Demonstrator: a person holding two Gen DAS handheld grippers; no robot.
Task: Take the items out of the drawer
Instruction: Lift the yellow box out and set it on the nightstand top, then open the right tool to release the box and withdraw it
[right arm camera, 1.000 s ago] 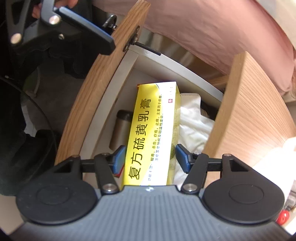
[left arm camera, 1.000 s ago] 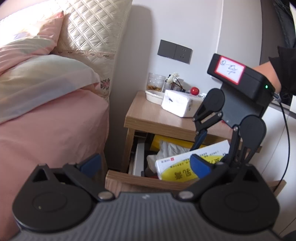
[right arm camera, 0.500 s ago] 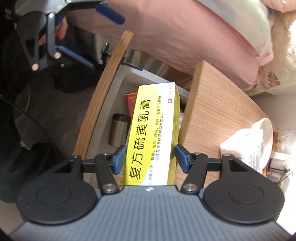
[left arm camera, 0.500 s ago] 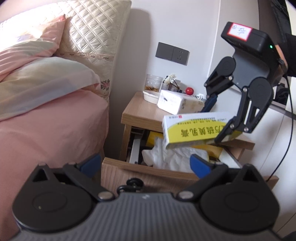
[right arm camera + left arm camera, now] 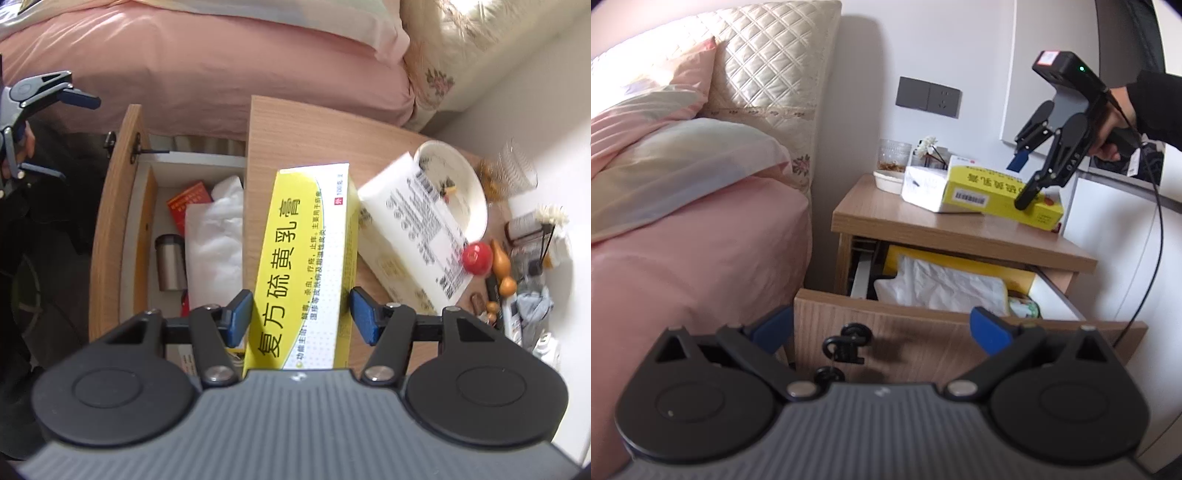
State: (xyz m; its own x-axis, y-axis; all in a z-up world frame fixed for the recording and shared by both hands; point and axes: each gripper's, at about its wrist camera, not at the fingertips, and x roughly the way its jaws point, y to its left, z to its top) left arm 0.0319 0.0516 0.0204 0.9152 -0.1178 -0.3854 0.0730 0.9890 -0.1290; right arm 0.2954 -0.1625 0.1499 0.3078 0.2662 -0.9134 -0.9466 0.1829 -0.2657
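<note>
Right gripper [image 5: 301, 319]: fingers [image 5: 239, 320] set either side of yellow medicine box [image 5: 308, 258]; narrow gaps visible beside both pads in the right wrist view, so cannot tell whether pinching or just released. Seen from the left wrist view [image 5: 1021, 182], one finger low against the box's side.

Yellow medicine box [image 5: 1001, 195]: out of the drawer, on or just above the nightstand top [image 5: 923, 225], touching the white tissue pack [image 5: 923, 190].

Left gripper [image 5: 882, 330]: fingers [image 5: 991, 330] spread wide, nothing between them, in front of the drawer front [image 5: 923, 332] and its black handle [image 5: 846, 345].

Drawer [image 5: 122, 221]: pulled open. Contents: white tissue packet [image 5: 214, 243], red box [image 5: 188, 205], metal cylinder [image 5: 170, 262].

Nightstand top, further: white bowl [image 5: 465, 192], red ball [image 5: 476, 258], glass [image 5: 517, 170].

Adjacent: bed with pink cover [image 5: 683, 258].
</note>
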